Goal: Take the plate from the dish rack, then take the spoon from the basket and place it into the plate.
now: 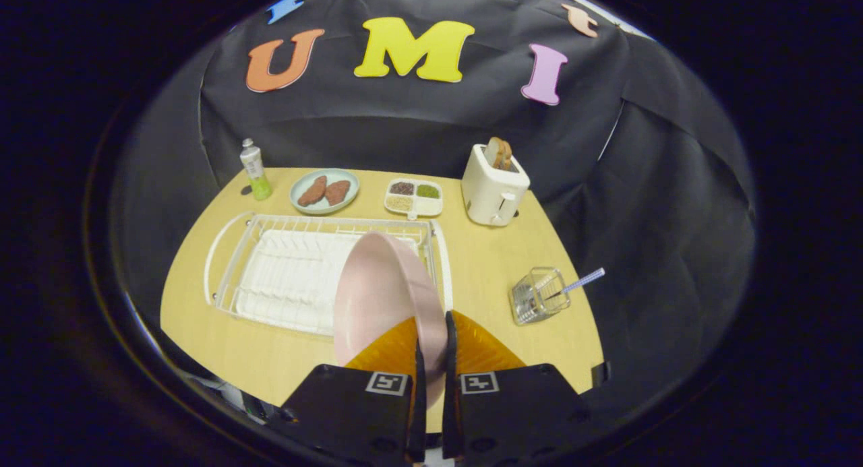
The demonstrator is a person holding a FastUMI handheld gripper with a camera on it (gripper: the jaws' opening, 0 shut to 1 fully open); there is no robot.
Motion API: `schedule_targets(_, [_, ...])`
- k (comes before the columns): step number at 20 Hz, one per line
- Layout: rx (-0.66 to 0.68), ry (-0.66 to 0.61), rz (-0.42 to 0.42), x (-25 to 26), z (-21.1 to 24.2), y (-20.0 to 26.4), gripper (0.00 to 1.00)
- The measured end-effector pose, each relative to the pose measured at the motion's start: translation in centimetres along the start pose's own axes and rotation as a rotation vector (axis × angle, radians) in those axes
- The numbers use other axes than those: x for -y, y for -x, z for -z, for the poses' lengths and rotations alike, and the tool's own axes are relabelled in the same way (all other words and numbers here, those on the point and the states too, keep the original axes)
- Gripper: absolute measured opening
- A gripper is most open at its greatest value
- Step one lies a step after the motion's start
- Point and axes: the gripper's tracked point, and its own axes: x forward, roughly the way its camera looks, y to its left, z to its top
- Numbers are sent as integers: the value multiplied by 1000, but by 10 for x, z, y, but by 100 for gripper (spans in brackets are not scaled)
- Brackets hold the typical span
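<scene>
Gripper view: gripper (431, 349) closed narrow on the rim of the pink plate (377, 298), one finger on each side of the edge. Plate held on edge, tilted, in front of the right end of the white dish rack (270, 278) on the worktop (485, 265). Wire basket (538, 295) stands well to the right of the rack, spoon (581, 281) handle sticking out of it to the right. Beyond the rack: green bottle (255, 170), plate with two brown pieces (324, 191), divided tray (413, 197), toaster (494, 187) holding bread.
</scene>
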Motion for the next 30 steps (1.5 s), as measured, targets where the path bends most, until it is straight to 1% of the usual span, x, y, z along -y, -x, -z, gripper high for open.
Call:
schedule_targets(3, [-25, -60, -120, 0, 41, -2, 15])
schedule_targets(8, [-41, -117, -276, -4, 96, -12, 15])
schedule_targets(13, [-81, -175, -373, -6, 141, -32, 15])
schedule_targets(15, [-105, -185, -390, -6, 153, -43, 15])
schedule_targets(18, [-108, -193, -363, 3, 159, -60, 15])
schedule_targets(21, [-130, -244, -417, 4, 168, -72, 16])
schedule_targets(24, [-156, -286, -465, 8, 176, -87, 19])
schedule_targets(27, [-179, -289, -475, 13, 186, -103, 22])
schedule_targets(30, [-177, -273, -476, 15, 189, -111, 27])
